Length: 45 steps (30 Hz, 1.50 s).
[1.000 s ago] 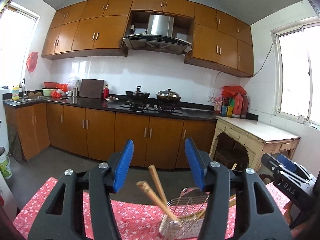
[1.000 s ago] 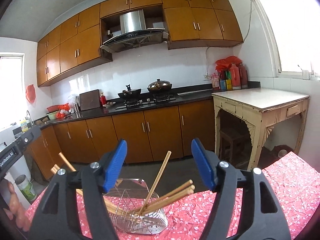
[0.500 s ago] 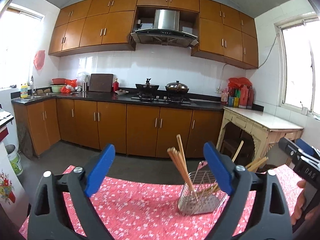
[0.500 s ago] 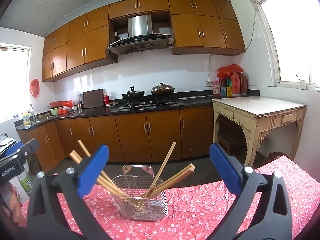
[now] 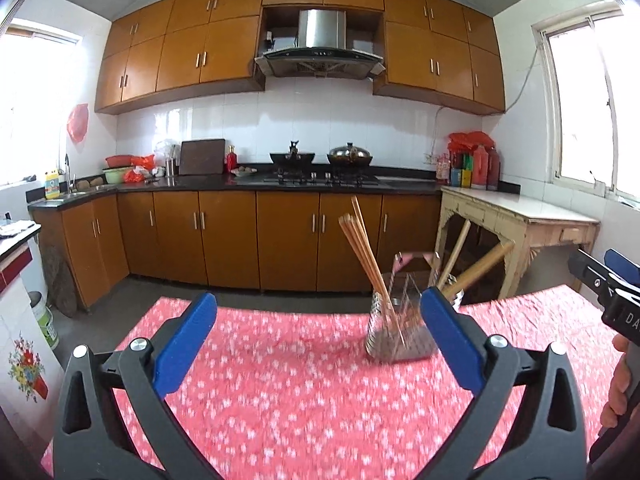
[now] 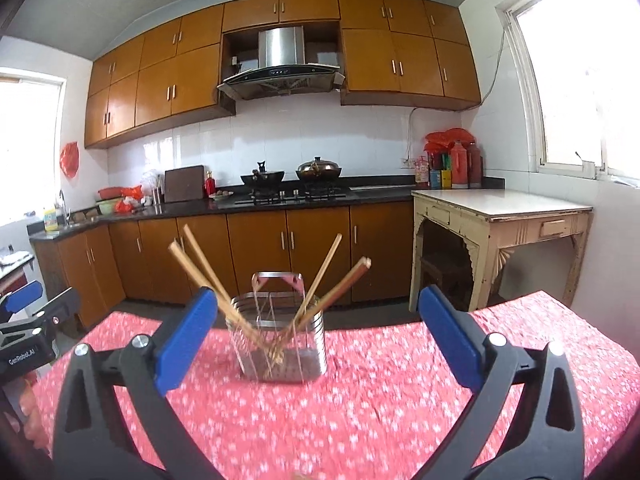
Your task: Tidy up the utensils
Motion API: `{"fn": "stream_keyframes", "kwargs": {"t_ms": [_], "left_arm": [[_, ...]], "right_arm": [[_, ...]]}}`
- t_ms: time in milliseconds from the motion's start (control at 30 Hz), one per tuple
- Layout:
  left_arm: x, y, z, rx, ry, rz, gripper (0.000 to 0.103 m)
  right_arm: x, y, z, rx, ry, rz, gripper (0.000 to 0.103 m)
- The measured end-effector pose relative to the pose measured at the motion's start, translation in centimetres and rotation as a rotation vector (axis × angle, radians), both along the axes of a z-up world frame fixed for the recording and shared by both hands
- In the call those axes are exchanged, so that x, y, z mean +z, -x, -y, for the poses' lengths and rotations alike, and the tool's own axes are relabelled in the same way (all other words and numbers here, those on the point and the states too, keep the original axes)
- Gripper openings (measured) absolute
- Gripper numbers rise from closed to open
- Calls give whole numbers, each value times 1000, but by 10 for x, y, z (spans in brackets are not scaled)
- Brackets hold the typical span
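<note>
A metal wire utensil holder [image 6: 280, 340] stands upright on the red floral tablecloth [image 6: 360, 408], holding several wooden chopsticks [image 6: 196, 264] that lean left and right. It also shows in the left wrist view [image 5: 396, 328], with chopsticks [image 5: 360, 244] sticking up. My left gripper [image 5: 320, 344] is open and empty, back from the holder, which sits just left of its right finger. My right gripper [image 6: 316, 340] is open and empty, with the holder between its fingers but farther away. Each gripper shows at the other view's edge.
The table's far edge [image 6: 360, 320] drops to the kitchen floor. Beyond are brown cabinets [image 6: 280, 248], a stove with pots [image 6: 296, 176], and a cream side table [image 6: 500, 216] at the right. A white cabinet [image 5: 20, 340] stands left of the table.
Both grippers have opened wide and drawn back from the holder, which now looks smaller and farther away. More of the tablecloth shows in front.
</note>
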State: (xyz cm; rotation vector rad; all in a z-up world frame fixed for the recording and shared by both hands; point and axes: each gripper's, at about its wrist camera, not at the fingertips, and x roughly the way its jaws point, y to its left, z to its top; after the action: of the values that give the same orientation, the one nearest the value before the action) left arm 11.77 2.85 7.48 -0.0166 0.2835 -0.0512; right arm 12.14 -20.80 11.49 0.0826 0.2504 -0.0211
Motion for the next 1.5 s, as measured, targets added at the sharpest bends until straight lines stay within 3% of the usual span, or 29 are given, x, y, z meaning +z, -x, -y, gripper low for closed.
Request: {"fn": "stream_keyframes", "kwargs": {"t_ms": [333,600,767,1033,1500], "left_arm": [[-22,38,4,12,-19,14,101],[-28,54,3,15,17,15,101],[-31,59,3,7,27,18,101],[-42,68,5,11,0,26,101],[-49,77,5,16,-17,48,101]], "right_arm": [[-27,46,-15,15,48,0,99],[-36,68,-16,18,42,21,99],[-39,73,-14,42,12,15,99],[-52,79,-24,39,55,5,99],[-51,80,-19,35,46,-1,99]]}}
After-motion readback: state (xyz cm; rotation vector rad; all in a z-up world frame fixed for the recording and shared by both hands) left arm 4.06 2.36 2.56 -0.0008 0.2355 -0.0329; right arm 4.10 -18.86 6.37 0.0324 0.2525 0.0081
